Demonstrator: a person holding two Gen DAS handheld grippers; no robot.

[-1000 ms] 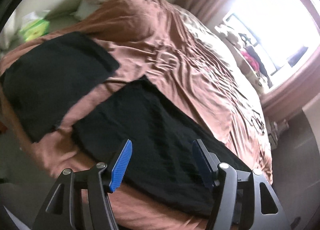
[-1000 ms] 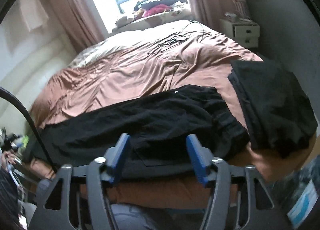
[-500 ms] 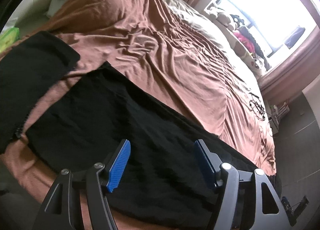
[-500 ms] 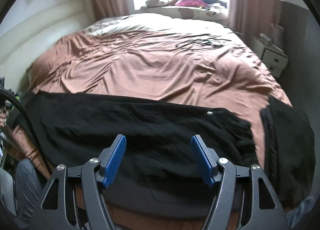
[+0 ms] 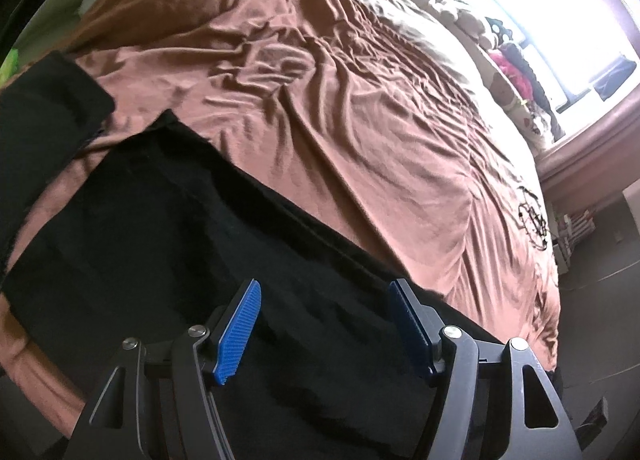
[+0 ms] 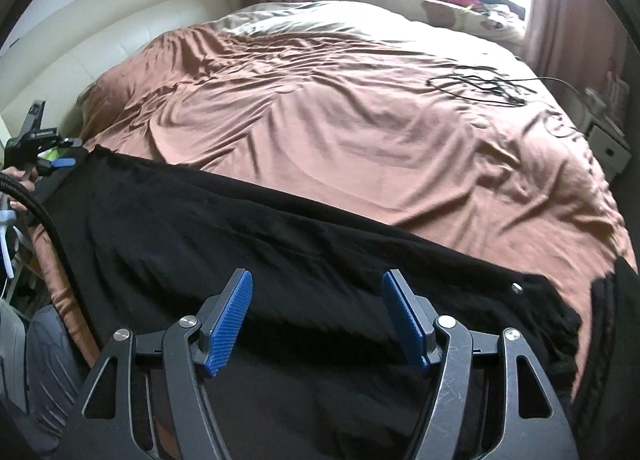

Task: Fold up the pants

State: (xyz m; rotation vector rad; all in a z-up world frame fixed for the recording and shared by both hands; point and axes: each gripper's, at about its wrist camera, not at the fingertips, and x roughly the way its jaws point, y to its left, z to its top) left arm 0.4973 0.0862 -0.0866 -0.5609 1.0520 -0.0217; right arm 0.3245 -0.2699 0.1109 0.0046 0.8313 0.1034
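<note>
Black pants [image 5: 180,244] lie stretched flat along the near edge of a brown bed [image 5: 360,108]. In the right wrist view the pants [image 6: 240,244] run from the left edge to the waistband with a metal button [image 6: 517,287] at the right. My left gripper [image 5: 324,324] is open and empty above the leg part. My right gripper [image 6: 316,316] is open and empty above the middle of the pants. The left gripper also shows at the far left of the right wrist view [image 6: 44,156].
Another black garment [image 5: 36,132] lies folded at the left of the bed, and one [image 6: 616,332] at the right end. A tangle of black cable [image 6: 480,86] lies on the far right of the bed. A white nightstand [image 6: 608,140] stands beside it.
Both grippers have swung and moved closer over the pants, which now fill more of each view. Both stayed open.
</note>
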